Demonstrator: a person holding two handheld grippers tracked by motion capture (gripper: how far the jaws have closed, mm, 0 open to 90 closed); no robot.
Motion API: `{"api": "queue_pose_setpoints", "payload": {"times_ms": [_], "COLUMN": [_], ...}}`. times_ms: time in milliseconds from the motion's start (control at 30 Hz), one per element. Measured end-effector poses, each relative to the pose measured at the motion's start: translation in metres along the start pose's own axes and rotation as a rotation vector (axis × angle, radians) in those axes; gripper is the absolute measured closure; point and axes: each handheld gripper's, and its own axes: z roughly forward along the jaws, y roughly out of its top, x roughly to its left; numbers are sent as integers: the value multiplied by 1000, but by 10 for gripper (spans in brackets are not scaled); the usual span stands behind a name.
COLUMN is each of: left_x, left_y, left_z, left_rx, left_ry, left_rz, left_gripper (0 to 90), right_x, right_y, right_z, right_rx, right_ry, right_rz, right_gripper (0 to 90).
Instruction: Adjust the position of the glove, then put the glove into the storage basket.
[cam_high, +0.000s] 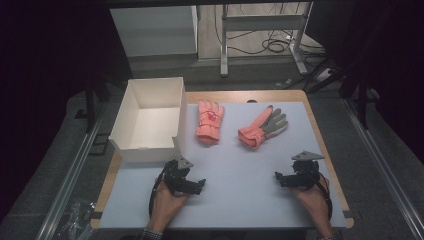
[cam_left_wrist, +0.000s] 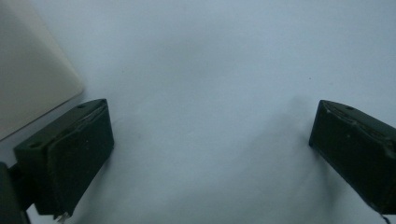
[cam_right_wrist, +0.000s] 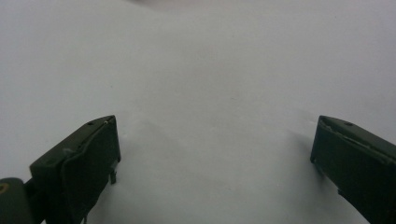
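Black and spread wide with nothing between their jaws, my left gripper (cam_high: 192, 186) and right gripper (cam_high: 284, 179) hover near the tabletop's (cam_high: 240, 165) front edge, while the white box (cam_high: 148, 120) at its far-left corner sits empty.

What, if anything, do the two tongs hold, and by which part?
Nothing is held. The left tongs and right tongs are both open over the bare table mat, apart from both gloves.

A wooden desk (cam_high: 327, 150) under a pale sheet (cam_high: 240, 165) stands on grey floor (cam_high: 385, 165); beyond, a metal frame (cam_high: 262, 22) straddles tangled cables (cam_high: 272, 45), dark curtains (cam_high: 45, 75) flanking.
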Motion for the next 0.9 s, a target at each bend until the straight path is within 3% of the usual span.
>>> {"api": "queue_pose_setpoints", "payload": {"times_ms": [500,667,900], "left_x": [0,0,0], "left_y": [-1,-1,-1], "left_z": [0,0,-1], "left_rx": [-3,-3,-1], "left_ry": [2,3,3], "left_rz": [5,5,5], "left_gripper": [0,1,1], "right_x": [0,0,-1], "right_y": [0,1,5], "right_z": [0,-4,-7], "right_rx": [-1,-3,-20], "right_ry": [-4,-9,12], "right_rz": [12,14,14], "right_gripper": [27,103,127]}}
